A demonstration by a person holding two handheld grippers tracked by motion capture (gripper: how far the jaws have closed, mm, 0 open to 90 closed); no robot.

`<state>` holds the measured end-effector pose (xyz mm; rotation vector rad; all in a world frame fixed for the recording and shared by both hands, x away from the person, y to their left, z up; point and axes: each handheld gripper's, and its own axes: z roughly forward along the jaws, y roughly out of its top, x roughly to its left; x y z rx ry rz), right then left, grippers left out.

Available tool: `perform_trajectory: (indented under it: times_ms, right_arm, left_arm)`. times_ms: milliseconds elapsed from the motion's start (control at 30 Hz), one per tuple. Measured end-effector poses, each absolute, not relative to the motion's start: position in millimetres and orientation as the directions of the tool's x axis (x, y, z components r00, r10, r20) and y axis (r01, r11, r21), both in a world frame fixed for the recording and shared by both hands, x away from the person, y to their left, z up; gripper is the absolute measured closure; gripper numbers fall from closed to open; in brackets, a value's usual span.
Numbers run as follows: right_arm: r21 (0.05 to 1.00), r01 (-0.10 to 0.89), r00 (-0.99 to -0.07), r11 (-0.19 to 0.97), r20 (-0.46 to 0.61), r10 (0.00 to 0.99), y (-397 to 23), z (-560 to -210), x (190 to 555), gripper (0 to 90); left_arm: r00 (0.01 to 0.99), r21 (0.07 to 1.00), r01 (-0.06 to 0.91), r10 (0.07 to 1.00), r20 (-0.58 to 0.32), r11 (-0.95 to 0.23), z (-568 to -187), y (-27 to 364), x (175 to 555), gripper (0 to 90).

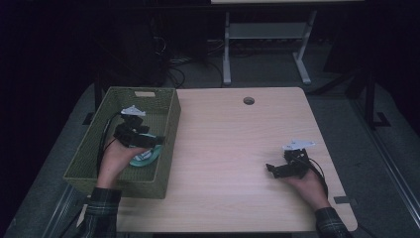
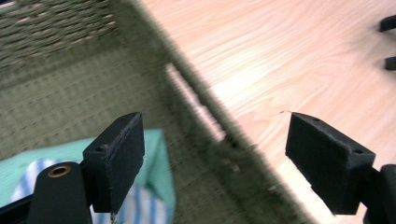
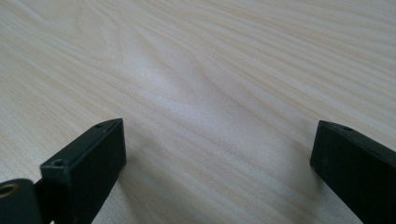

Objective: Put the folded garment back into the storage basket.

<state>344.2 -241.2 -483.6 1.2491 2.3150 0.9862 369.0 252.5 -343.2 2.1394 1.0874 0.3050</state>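
Note:
A green woven basket [image 1: 171,124] stands on the left part of the wooden table [image 1: 233,134]. On its floor lies a teal cloth with blue and white stripes [image 1: 146,157]. My left gripper [image 1: 154,141] hovers over the basket's right side, jaws wide apart and empty. In the left gripper view the cloth [image 2: 42,158] lies low behind the left jaw, and the basket's wall [image 2: 205,116] runs between the open jaws of the left gripper [image 2: 215,135]. My right gripper [image 1: 271,169] rests low at the table's right, open over bare wood, which lies under the right gripper [image 3: 217,135] in its own view.
A round cable hole [image 1: 248,100] sits near the table's far edge. Behind the table stand the white legs of another desk [image 1: 227,49] among cables on a dark floor. The right gripper's jaw tips [image 2: 388,42] show far off in the left gripper view.

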Motion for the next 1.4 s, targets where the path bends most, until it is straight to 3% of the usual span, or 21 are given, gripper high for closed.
perform_trajectory:
  times_ms: [800, 1400]
  right_arm:
    - [0.705, 0.606, -0.556, 0.367, 0.047, 0.83, -239.9, -483.4, 344.4, 2.8]
    - [0.706, 0.603, -0.56, 0.37, 0.044, 0.828, -240.0, -483.4, 344.7, 2.8]
  left_arm:
    - [0.768, 0.683, 0.518, 0.631, -0.106, -0.515, -348.4, 147.8, 353.1, 19.0]
    - [0.792, 0.648, 0.507, 0.603, -0.09, -0.569, -391.5, 103.7, 348.0, 18.9]
